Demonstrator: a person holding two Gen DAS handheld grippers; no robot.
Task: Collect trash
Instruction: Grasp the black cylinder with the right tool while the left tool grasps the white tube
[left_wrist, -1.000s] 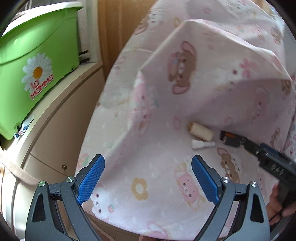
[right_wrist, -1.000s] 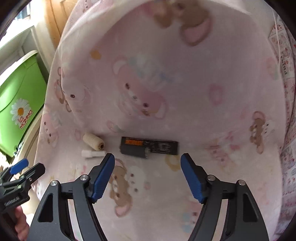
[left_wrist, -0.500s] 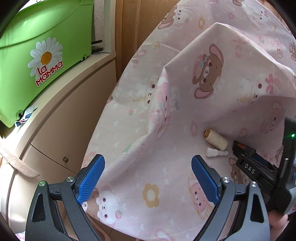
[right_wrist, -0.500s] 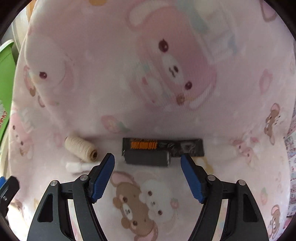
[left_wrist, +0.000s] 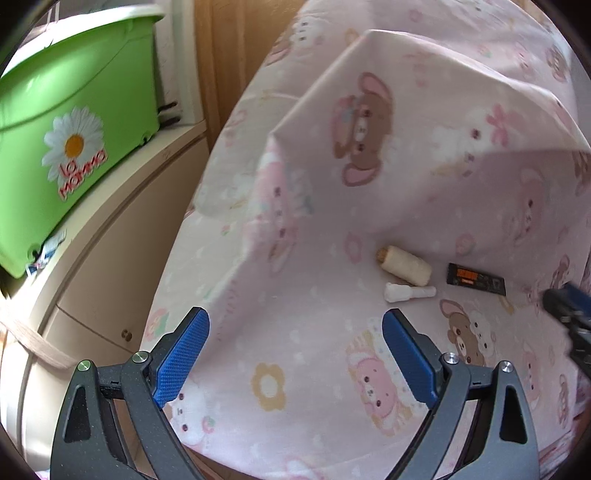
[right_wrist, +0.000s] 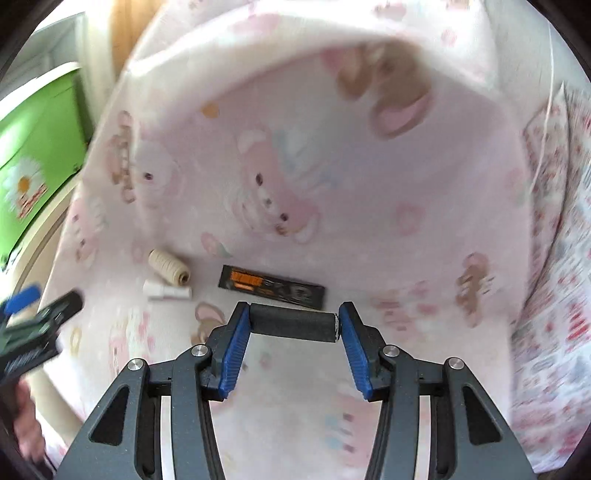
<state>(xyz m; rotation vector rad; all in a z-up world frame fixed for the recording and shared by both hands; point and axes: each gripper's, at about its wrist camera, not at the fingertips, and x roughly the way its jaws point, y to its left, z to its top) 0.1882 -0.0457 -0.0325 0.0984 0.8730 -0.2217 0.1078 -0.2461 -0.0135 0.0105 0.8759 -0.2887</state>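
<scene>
Trash cylinder (right_wrist: 293, 326) — dark, matte — clamped endwise in your right gripper (right_wrist: 291, 345), whose jaws have just been closing.
Flat black wrapper (right_wrist: 271, 287), thread spool (right_wrist: 169, 266), perhaps a white cap (right_wrist: 167, 291) lie near on pink cloth (right_wrist: 332, 184); left gripper (left_wrist: 295, 356) gapes empty.

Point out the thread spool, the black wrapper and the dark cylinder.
thread spool (left_wrist: 405, 266), left wrist view, middle of the wound thread
black wrapper (right_wrist: 273, 286), right wrist view, centre of its printed face
dark cylinder (right_wrist: 293, 323), right wrist view, mid-length of its side

Both wrist cameras look steeply down along their jaws onto the pink printed sheet (left_wrist: 332, 206), from close range. Both views share the thread spool (left_wrist: 404, 266) (right_wrist: 169, 266), the black wrapper (left_wrist: 475, 278) (right_wrist: 271, 286) and the green box (left_wrist: 70, 122) (right_wrist: 33, 155); the left view looks from further left.
</scene>
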